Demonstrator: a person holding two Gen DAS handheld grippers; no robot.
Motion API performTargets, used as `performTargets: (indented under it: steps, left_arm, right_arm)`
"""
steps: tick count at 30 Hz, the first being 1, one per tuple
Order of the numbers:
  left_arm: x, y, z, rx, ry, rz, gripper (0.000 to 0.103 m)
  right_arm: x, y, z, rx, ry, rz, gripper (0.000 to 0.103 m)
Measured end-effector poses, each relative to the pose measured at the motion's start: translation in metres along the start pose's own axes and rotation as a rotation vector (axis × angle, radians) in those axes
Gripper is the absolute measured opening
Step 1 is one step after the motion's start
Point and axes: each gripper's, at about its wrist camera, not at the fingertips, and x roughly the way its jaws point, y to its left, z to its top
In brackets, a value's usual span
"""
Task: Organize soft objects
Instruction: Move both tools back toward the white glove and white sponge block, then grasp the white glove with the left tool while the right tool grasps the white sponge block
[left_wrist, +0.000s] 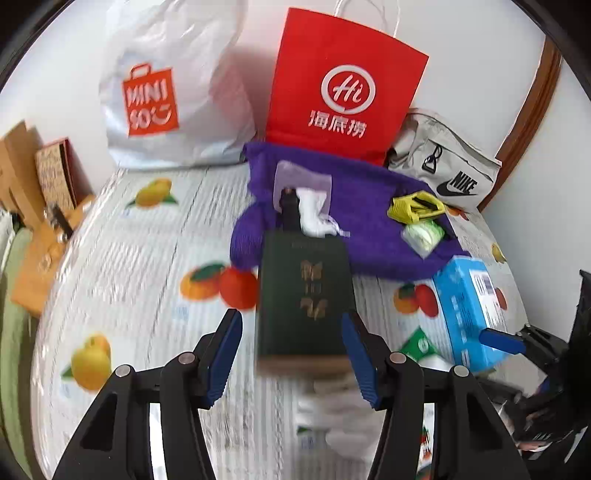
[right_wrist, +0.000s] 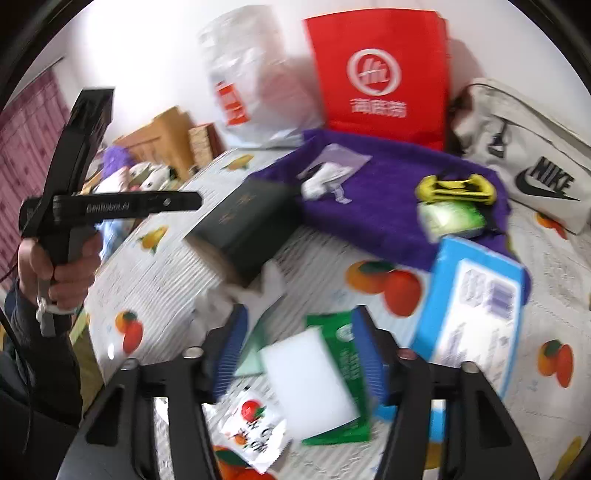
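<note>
Blue ribbed pads of the left gripper (left_wrist: 291, 354) fill the bottom of its frame, standing apart on either side of a dark green tissue box (left_wrist: 304, 295) at centre; a gap shows on the left pad's side, so the jaws look open and nothing is clamped. White tissue (left_wrist: 314, 214) spills from the box's far end onto a purple towel (left_wrist: 362, 218), which lies spread in front of a red paper bag (left_wrist: 343, 81) and a white Miniso bag (left_wrist: 173, 85) propped against the wall, likely as a gathering spot for the soft things. In the right wrist view, the right gripper (right_wrist: 299, 350) at bottom centre brackets a green tissue packet (right_wrist: 332, 369) lying on the fruit-print tablecloth (right_wrist: 155, 280); blur hides whether the pads touch it. A blue tissue box (right_wrist: 472, 306) lies at right, partly on the towel
</note>
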Motion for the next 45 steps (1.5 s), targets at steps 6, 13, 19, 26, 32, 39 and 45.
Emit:
performTargets:
  steps: [6, 13, 19, 26, 32, 39, 45]
  left_arm:
    - [-0.008, 0.006, -0.034, 0.001, 0.019, 0.0, 0.054]
    - [-0.013, 0.016, -0.061, -0.016, 0.025, -0.036, 0.054]
    - [-0.013, 0.02, -0.074, -0.023, 0.031, -0.047, 0.054]
    - [0.005, -0.005, -0.083, 0.028, 0.061, -0.067, 0.057]
    - [0.033, -0.03, -0.089, 0.057, 0.083, -0.093, 0.063]
    - [0.048, -0.056, -0.093, 0.123, 0.071, -0.052, 0.086]
    - [0.062, -0.08, -0.099, 0.235, 0.103, 0.064, 0.099]
  right_arm:
    - [0.02, 0.02, -0.022, -0.086, 0.054, -0.066, 0.068]
    - [0.053, 0.026, -0.026, -0.166, 0.164, -0.205, 0.068]
    - [0.047, 0.028, -0.025, -0.135, 0.14, -0.199, 0.057]
    - [-0.008, 0.024, -0.035, 0.003, -0.015, -0.167, 0.057]
    - [-0.047, 0.009, -0.071, 0.107, -0.053, -0.216, 0.059]
    - [-0.059, -0.025, -0.112, 0.223, -0.042, -0.264, 0.059]
    - [-0.049, -0.037, -0.129, 0.271, -0.038, -0.236, 0.059]
